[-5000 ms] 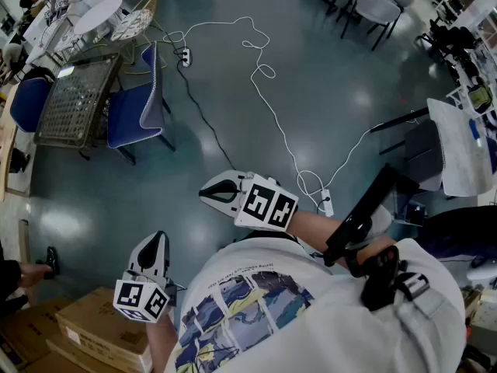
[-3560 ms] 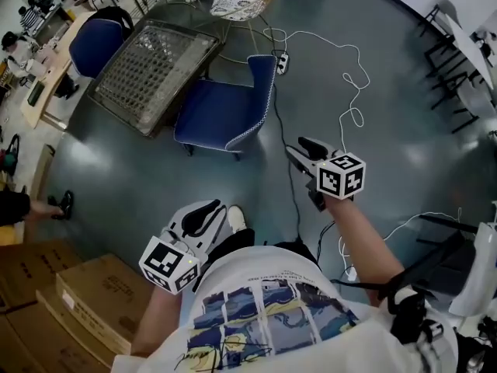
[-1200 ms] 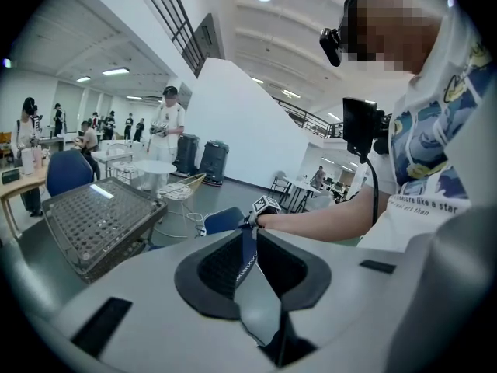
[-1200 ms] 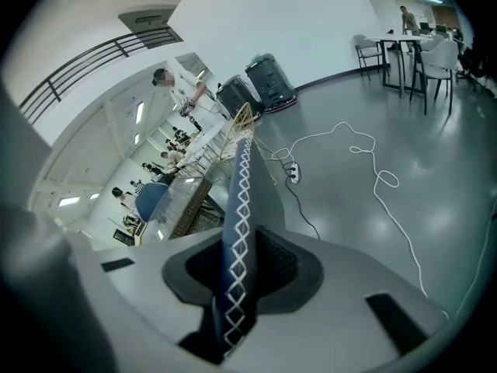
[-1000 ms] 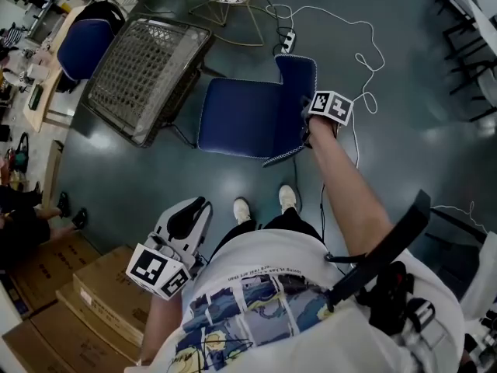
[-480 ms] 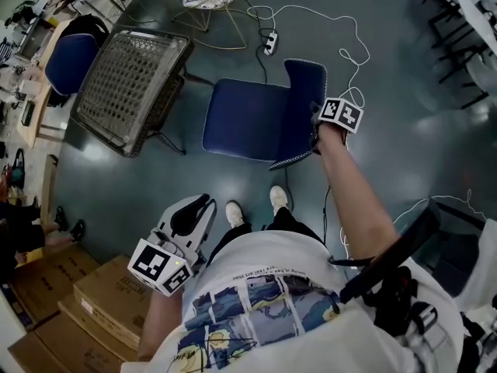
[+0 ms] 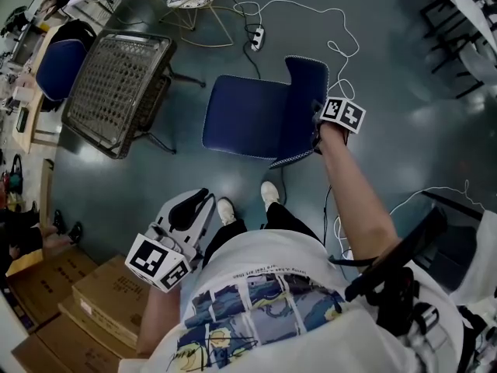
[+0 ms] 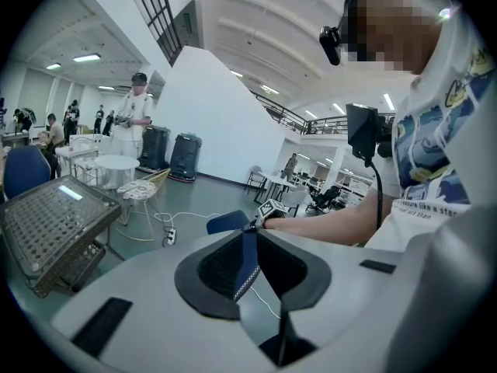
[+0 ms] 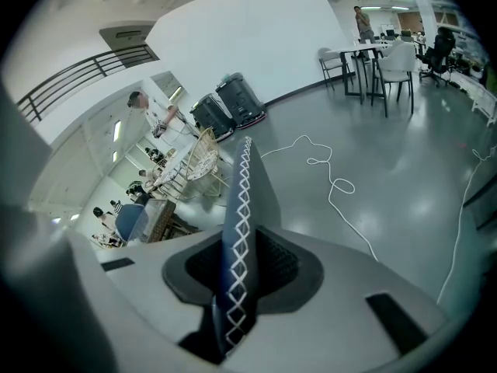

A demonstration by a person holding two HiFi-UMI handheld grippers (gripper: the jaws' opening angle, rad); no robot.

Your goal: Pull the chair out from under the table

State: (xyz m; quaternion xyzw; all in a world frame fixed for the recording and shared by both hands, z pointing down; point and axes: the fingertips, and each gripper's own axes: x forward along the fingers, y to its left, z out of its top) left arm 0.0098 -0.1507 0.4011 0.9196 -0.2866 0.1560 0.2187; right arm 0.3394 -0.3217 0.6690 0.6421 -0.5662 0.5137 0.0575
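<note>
Chair point(image 7: 245, 116) (backrest point(image 9: 239, 208)) pinched in right hand-held gripper point(image 9: 233, 274).

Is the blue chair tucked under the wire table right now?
No, the blue chair stands on open floor, with a gap between its seat and the wire table.

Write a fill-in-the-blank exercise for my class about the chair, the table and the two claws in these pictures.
1. The right claw grips the blue chair by its ____.
2. The left claw is open and holds ____.
3. In the head view, the mesh-topped table stands to the ____ of the chair, apart from it.

Missing words: backrest; nothing; left.
</note>
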